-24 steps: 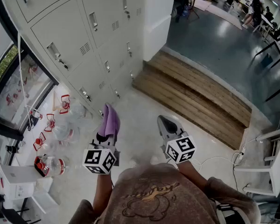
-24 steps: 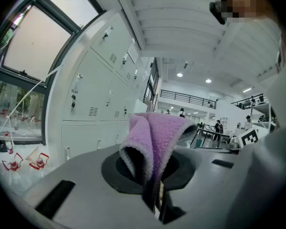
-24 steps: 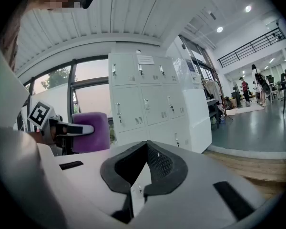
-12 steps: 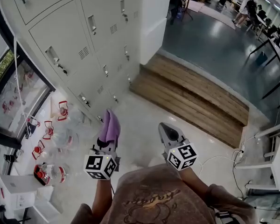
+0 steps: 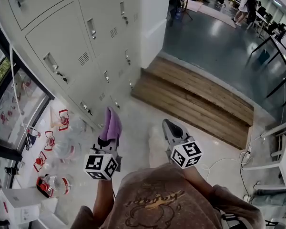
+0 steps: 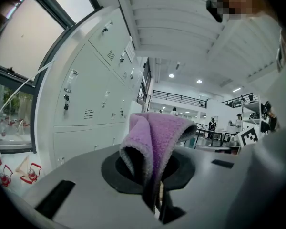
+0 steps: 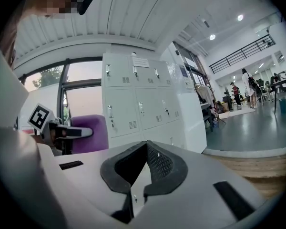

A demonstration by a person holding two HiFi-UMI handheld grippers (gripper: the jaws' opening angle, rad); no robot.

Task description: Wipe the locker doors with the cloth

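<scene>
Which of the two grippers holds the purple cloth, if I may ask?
The left gripper: its jaws pinch the purple fleecy cloth; the right gripper is empty.

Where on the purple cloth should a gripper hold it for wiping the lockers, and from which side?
Probably at its bunched lower end, from behind, as the left gripper holds the purple cloth: it is doubled over, so the soft fold stands out past the jaws towards the lockers.
</scene>
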